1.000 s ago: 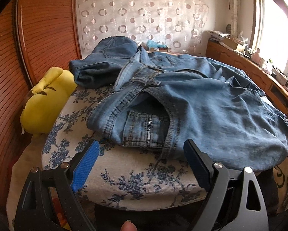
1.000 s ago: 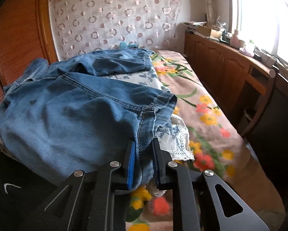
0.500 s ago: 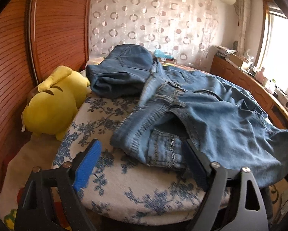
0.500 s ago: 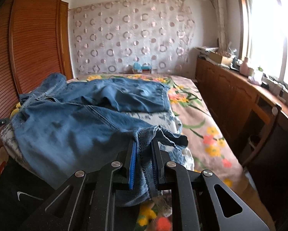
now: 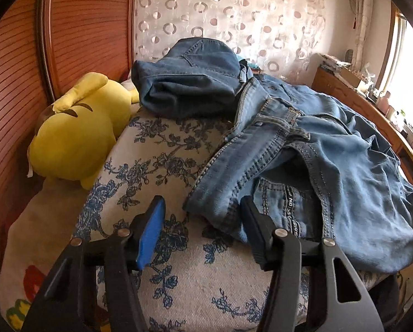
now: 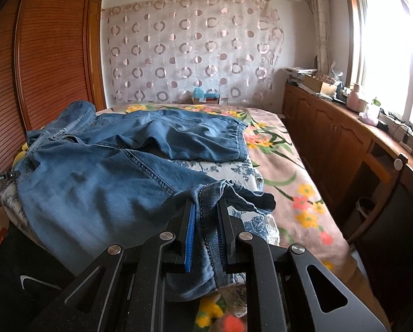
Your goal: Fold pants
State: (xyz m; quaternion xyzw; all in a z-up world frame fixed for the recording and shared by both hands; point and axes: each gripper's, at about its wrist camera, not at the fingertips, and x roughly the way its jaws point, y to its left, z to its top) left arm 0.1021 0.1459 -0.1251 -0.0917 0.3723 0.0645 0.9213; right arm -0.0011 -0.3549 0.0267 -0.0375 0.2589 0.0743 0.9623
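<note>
Light blue jeans (image 5: pixel 331 160) lie spread over a blue-flowered cushion (image 5: pixel 165 166) on the bed. My left gripper (image 5: pixel 202 229) hovers at their near waistband corner (image 5: pixel 214 210). Its jaws are closing, the corner sits between them, and the blue pad (image 5: pixel 151 232) stands clear of the cloth. In the right wrist view the jeans (image 6: pixel 96 182) stretch away to the left. My right gripper (image 6: pixel 205 207) is shut on the hem of the near leg (image 6: pixel 206 193), held a little above the bed. The other leg (image 6: pixel 201 135) lies flat farther back.
A darker bundle of denim (image 5: pixel 190 83) sits behind the waistband. A yellow plush toy (image 5: pixel 76 138) leans by the wooden wardrobe (image 5: pixel 90 27). Wooden cabinets (image 6: pixel 344 138) and a chair (image 6: pixel 386 193) line the right side of the flowered bedspread (image 6: pixel 289 179).
My left gripper slid along the cushion toward the waistband corner and its jaws narrowed around it. My right gripper rose slightly with the hem still gripped.
</note>
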